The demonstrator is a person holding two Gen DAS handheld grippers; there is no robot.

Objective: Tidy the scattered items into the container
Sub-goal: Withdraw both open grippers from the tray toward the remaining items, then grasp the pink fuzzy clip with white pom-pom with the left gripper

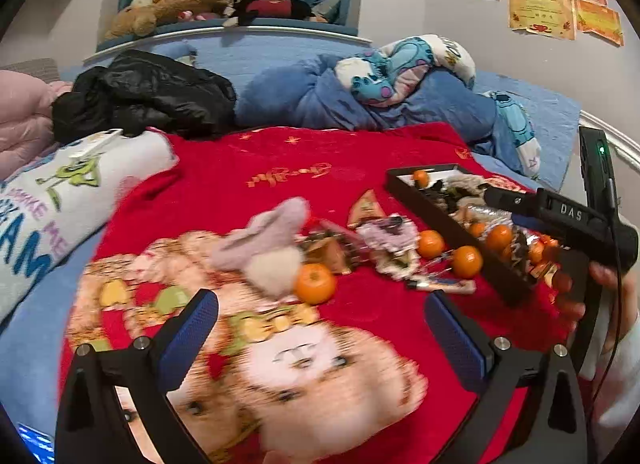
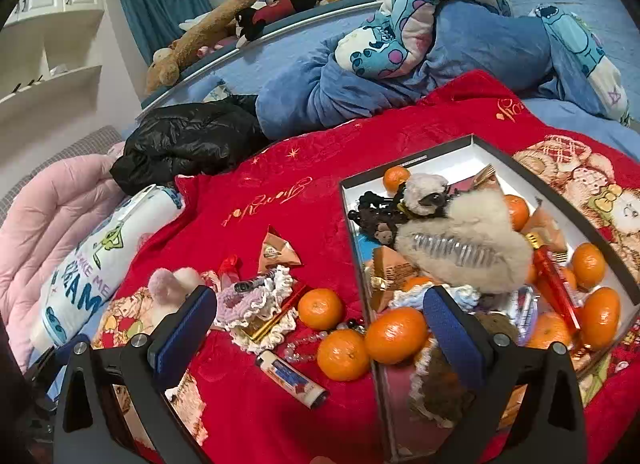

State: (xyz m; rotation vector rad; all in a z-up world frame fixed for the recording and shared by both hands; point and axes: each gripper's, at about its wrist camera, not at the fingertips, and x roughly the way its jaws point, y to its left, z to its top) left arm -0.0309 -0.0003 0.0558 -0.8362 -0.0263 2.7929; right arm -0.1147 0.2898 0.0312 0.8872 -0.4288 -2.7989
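Observation:
A black-rimmed box (image 2: 424,156) lies on a red blanket and holds tangerines, a furry hair claw (image 2: 476,248), a red lighter and snack packets. Outside it lie tangerines (image 2: 321,308), a white and blue lighter (image 2: 294,378), a frilly scrunchie (image 2: 256,296), a triangular packet (image 2: 276,250) and a pink fluffy clip (image 2: 168,284). My right gripper (image 2: 320,324) is open and empty above these items. My left gripper (image 1: 320,324) is open and empty, just short of a tangerine (image 1: 315,283) and the fluffy clip (image 1: 272,240). The box (image 1: 452,220) is to its right.
The red blanket (image 2: 280,176) covers a blue bed. A black jacket (image 2: 188,140), a Monsters pillow (image 2: 92,264), a pink quilt (image 2: 44,216) and a rolled blue duvet (image 2: 360,80) lie around it. The right gripper's body (image 1: 576,220) hangs over the box.

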